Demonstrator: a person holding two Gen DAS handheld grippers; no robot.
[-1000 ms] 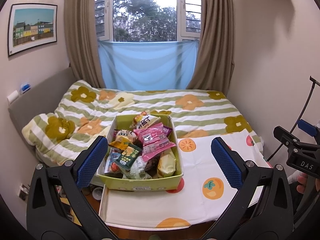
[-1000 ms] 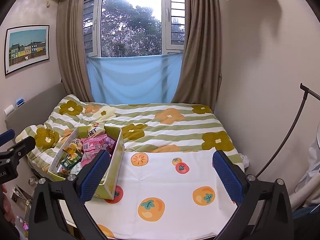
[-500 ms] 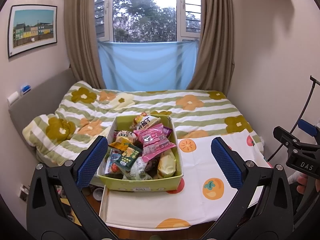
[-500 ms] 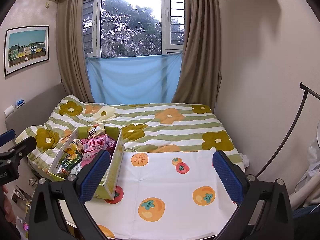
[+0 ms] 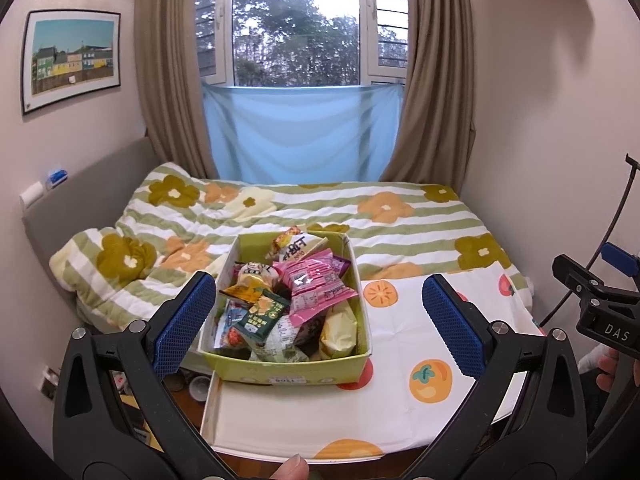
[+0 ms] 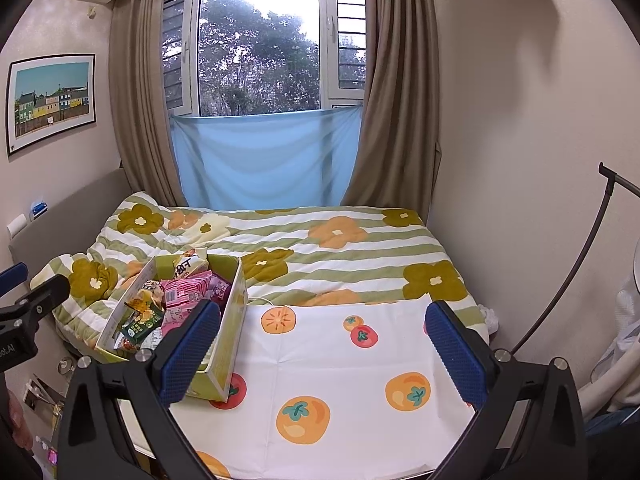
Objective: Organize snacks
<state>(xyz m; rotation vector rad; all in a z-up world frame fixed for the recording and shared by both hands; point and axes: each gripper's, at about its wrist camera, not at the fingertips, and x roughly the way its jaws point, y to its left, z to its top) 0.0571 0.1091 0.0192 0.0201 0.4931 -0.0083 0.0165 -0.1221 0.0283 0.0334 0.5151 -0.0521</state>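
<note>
- Left claw [image 5: 316, 316] and right claw [image 6: 322, 350] both gape wide, empty, hovering above the counter [image 6: 340, 364].
- Snack packets [image 5: 296, 300] lie heaped in the green box [image 5: 288, 372] on the counter's left part.
- Such a heap fits snacks either gathered or awaiting sorting.

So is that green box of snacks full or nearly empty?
Full: the green box is open-topped, with snack packets heaped above its rim.

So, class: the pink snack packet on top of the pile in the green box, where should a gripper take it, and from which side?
Grip the pink packet by its raised near edge, coming from above. It lies uppermost in the green box, tilted, so that edge stands clear of its neighbours. The left gripper is open and faces it, so it probably suits.
</note>
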